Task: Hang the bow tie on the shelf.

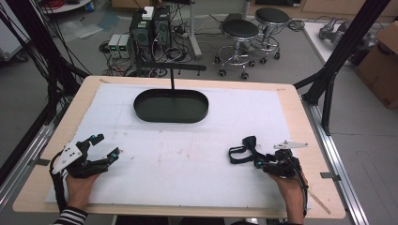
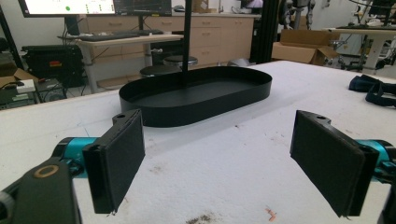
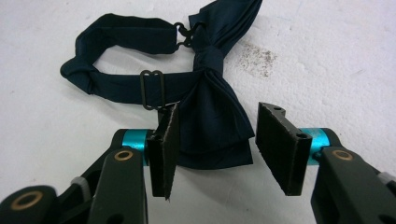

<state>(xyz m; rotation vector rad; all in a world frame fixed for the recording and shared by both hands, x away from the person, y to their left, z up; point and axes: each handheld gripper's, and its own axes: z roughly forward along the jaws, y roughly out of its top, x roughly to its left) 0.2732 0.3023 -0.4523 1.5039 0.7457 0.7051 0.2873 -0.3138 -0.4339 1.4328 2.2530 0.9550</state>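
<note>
Right claw (image 3: 215, 144) low, jaws apart astride bow tie (image 3: 210, 116); left claw (image 2: 219, 163) wide

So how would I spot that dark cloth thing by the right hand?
On the white table, look near the right edge. The bow tie lies between the right hand-held gripper's open jaws: navy, satiny, with a looped strap, unlike the rigid black oval tray farther back.

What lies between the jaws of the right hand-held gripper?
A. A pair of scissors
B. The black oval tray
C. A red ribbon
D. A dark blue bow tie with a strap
D: the right gripper view shows one wing of the dark blue bow tie lying between the jaws of the right hand-held gripper, with a gap beside the right pad; the black oval tray sits farther back.
</note>
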